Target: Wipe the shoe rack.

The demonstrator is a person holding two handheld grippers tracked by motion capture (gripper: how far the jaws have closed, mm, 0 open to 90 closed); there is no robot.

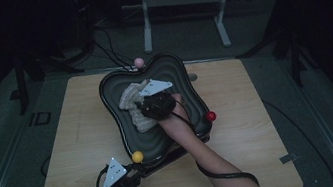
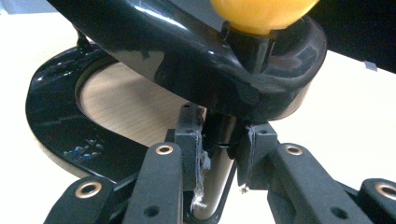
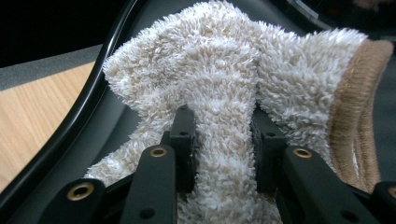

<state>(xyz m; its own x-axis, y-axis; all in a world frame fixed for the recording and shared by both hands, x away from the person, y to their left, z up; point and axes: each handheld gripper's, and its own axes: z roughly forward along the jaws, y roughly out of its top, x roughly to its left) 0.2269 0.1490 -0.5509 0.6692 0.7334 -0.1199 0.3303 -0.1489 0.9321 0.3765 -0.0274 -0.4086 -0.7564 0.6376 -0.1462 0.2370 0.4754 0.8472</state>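
A black wavy tray (image 1: 183, 76) stands on a wooden table (image 1: 84, 132). A fluffy cream sock (image 1: 130, 97) with a tan ribbed cuff lies in it. My right gripper (image 1: 148, 112) reaches into the tray; its jaws are shut on a fold of the sock (image 3: 219, 70), with the pads pressed into the pile on both sides. At the tray's near left corner is a yellow ball (image 1: 137, 157). My left gripper (image 1: 134, 172) sits just below it. In the left gripper view the jaws clamp a thin post (image 2: 218, 163) under the rim (image 2: 187, 42) that carries the yellow ball (image 2: 261, 14).
A pink ball (image 1: 139, 62) tops the tray's far corner and a red ball (image 1: 211, 116) its right corner. A black ring base (image 2: 56, 126) lies under the tray. Bare tabletop lies left and right of the tray. A metal stand (image 1: 180, 0) rises beyond the table.
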